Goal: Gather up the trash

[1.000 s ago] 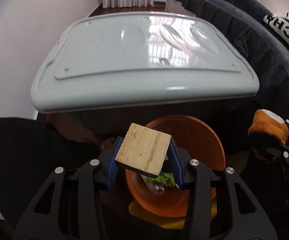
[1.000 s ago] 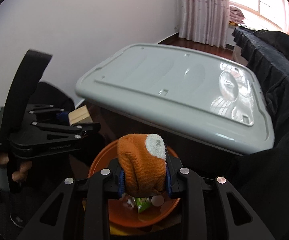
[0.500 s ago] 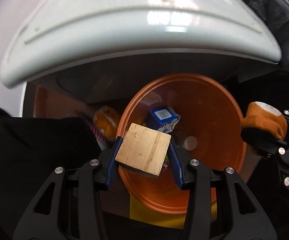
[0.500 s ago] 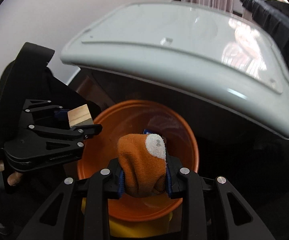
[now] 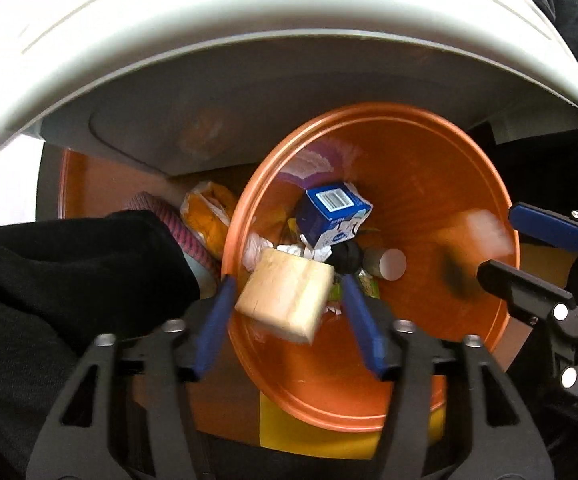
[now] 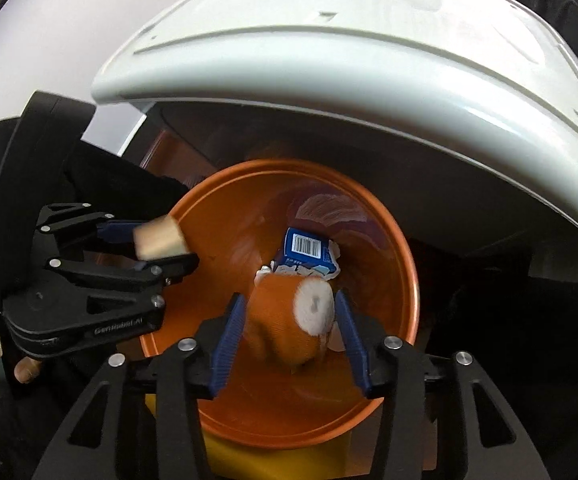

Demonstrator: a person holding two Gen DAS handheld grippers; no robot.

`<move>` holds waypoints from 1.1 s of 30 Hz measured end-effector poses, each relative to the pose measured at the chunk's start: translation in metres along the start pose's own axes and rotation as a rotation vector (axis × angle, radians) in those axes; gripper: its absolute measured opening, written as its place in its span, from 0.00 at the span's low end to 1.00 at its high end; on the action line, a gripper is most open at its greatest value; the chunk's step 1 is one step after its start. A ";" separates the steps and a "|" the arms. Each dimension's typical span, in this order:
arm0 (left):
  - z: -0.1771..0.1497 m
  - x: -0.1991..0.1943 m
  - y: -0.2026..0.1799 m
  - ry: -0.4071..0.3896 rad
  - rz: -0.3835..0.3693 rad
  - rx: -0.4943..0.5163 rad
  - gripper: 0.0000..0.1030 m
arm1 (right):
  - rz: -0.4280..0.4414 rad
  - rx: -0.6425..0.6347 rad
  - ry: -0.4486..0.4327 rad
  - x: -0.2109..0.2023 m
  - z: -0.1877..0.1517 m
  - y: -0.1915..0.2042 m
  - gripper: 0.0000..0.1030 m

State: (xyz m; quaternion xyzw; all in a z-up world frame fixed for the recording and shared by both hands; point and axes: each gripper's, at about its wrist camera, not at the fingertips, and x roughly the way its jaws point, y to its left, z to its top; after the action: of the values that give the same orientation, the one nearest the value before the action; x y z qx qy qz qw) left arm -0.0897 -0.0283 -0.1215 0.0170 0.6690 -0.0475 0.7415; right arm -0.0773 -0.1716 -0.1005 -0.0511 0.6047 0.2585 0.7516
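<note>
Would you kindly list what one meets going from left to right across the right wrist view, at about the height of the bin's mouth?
Left gripper → wooden block → blue carton inside the orange bin.

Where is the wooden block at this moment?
In the left wrist view the wooden block sits low and centre, between the open jaws of the left gripper, over the orange bin.

A big pale grey plastic lid [image 6: 369, 52] fills the upper part of both views and shines with daylight. Behind it there is a plain white wall [image 6: 49, 32]. Dark fabric [image 5: 569, 0] lies at the right edge.
</note>
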 end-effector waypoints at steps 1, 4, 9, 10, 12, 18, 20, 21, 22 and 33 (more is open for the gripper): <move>0.000 -0.003 0.000 -0.011 0.001 0.001 0.62 | -0.002 0.005 -0.007 -0.001 0.003 -0.002 0.46; -0.001 -0.002 -0.001 -0.022 0.004 -0.003 0.62 | -0.010 0.024 -0.034 -0.007 0.001 -0.003 0.46; -0.001 -0.012 0.002 -0.052 0.003 -0.024 0.62 | -0.021 0.049 -0.065 -0.015 0.000 -0.008 0.47; -0.001 -0.015 0.002 -0.063 0.002 -0.026 0.62 | -0.026 0.057 -0.074 -0.017 -0.001 -0.009 0.47; -0.003 -0.020 0.004 -0.085 -0.003 -0.029 0.62 | -0.031 0.065 -0.088 -0.022 -0.001 -0.010 0.48; -0.001 -0.055 0.009 -0.240 -0.026 -0.039 0.65 | -0.059 0.089 -0.178 -0.047 0.000 -0.016 0.53; -0.002 -0.077 0.014 -0.342 -0.048 -0.049 0.68 | -0.068 0.099 -0.212 -0.058 0.002 -0.018 0.55; -0.002 -0.086 0.016 -0.380 -0.057 -0.056 0.70 | -0.071 0.103 -0.227 -0.061 0.003 -0.019 0.56; -0.002 -0.094 0.018 -0.412 -0.065 -0.063 0.72 | -0.076 0.108 -0.246 -0.067 0.004 -0.020 0.57; 0.027 -0.188 0.024 -0.814 0.037 -0.096 0.87 | -0.134 0.090 -0.458 -0.121 0.035 -0.022 0.70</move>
State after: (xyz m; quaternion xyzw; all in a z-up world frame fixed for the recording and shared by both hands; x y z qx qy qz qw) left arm -0.0801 0.0021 0.0671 -0.0258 0.3218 -0.0055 0.9464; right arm -0.0529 -0.2165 0.0163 0.0024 0.4245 0.1855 0.8862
